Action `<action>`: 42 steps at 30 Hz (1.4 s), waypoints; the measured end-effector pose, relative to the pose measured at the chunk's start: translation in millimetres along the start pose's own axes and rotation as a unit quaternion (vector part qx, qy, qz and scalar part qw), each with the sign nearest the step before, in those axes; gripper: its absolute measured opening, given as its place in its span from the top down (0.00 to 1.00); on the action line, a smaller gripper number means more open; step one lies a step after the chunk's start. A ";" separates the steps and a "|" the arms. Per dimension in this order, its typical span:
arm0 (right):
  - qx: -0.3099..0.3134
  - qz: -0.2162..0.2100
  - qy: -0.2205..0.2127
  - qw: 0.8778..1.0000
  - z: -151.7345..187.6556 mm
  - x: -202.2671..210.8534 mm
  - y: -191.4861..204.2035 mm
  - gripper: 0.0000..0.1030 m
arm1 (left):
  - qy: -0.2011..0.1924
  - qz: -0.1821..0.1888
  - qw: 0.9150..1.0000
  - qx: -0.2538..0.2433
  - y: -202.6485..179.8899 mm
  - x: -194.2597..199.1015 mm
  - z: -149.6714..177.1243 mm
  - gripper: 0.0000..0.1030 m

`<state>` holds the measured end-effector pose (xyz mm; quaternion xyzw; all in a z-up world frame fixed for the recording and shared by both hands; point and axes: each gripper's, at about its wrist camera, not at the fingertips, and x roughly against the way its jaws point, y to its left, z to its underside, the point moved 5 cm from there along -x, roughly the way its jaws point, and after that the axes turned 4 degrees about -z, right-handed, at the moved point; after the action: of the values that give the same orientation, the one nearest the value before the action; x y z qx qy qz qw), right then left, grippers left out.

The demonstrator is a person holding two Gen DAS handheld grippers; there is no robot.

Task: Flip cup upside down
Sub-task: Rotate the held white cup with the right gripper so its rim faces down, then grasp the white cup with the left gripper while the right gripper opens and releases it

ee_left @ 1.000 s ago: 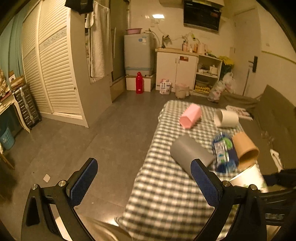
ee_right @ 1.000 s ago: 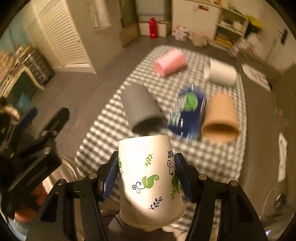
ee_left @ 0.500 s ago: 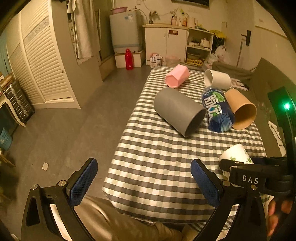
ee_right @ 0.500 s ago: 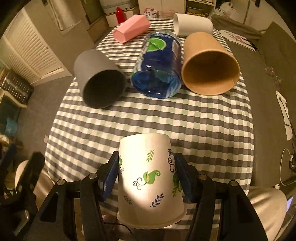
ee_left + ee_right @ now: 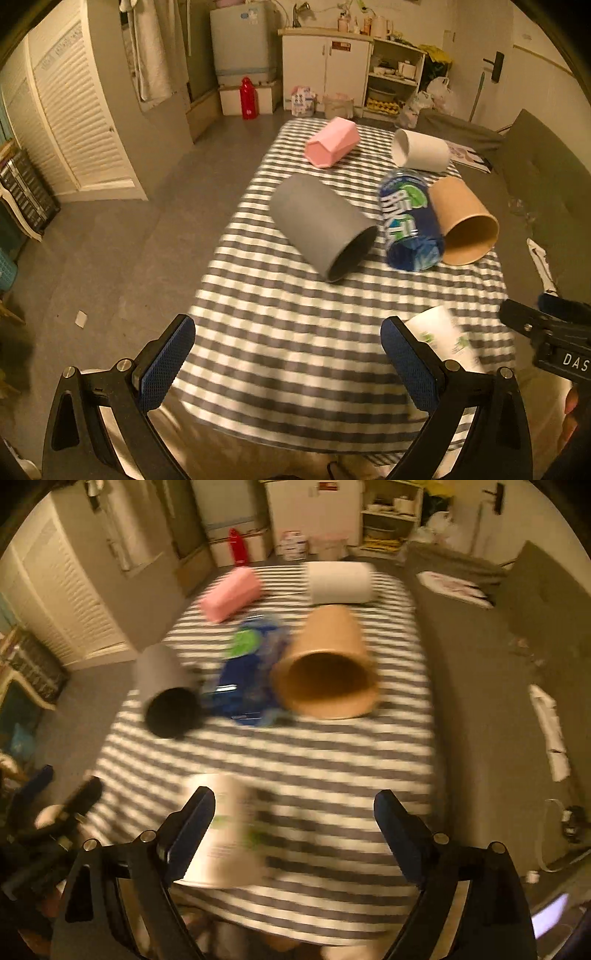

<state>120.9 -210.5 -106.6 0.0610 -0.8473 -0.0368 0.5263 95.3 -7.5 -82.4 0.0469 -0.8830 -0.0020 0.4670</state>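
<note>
A white paper cup with green leaf print (image 5: 225,834) stands upside down, wide rim down, near the front edge of the checked table (image 5: 295,325). It also shows in the left wrist view (image 5: 443,339), just behind my left gripper's right finger. My right gripper (image 5: 295,834) is open and empty, with the cup beside its left finger; this view is blurred. My left gripper (image 5: 288,362) is open and empty over the table's front edge.
Lying on their sides on the table: a grey cup (image 5: 321,229), a blue bottle (image 5: 406,221), a brown paper cup (image 5: 461,221), a pink cup (image 5: 332,147) and a white cup (image 5: 421,151). A dark sofa (image 5: 535,192) lies to the right.
My right gripper has opened and let go of the white leaf-print cup, which now stands on the table. The right gripper has shifted right. The left gripper view has shifted slightly.
</note>
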 end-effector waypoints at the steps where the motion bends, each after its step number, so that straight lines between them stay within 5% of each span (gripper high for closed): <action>1: -0.003 0.011 0.000 1.000 -0.1 2.4 -11.7 0.14 | 0.011 0.007 1.000 0.001 -9.1 -2.4 -2.2 0.00; 9: -0.047 0.031 0.011 0.998 8.9 2.3 -86.0 0.14 | 0.079 0.042 0.996 -0.028 -73.1 -21.0 -6.3 0.00; 18: -0.077 0.009 0.014 0.997 14.9 -7.5 -107.9 0.14 | 0.165 0.072 0.983 -0.047 -105.0 -51.0 5.5 0.02; 22: -0.081 0.007 0.014 0.997 16.6 -8.6 -109.8 0.14 | 0.189 0.086 0.977 -0.057 -110.8 -54.9 11.7 0.34; 24: -0.083 0.007 0.015 0.996 17.7 -9.1 -109.8 0.14 | 0.192 0.100 0.975 -0.057 -113.5 -52.1 10.1 0.37; 33: -0.074 0.012 0.002 0.997 19.8 -1.5 -95.2 0.14 | 0.080 0.093 0.990 -0.067 -108.4 -25.1 -30.9 0.38; 42: -0.063 0.024 0.008 0.998 32.5 -0.7 -83.4 0.15 | -0.005 0.068 0.991 -0.112 -117.2 -14.0 -9.7 0.38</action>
<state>97.5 -293.0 -132.2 0.0076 -0.8401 -0.0768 0.5369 120.6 -122.6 -94.0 -0.0656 -0.8807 -0.0693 0.4639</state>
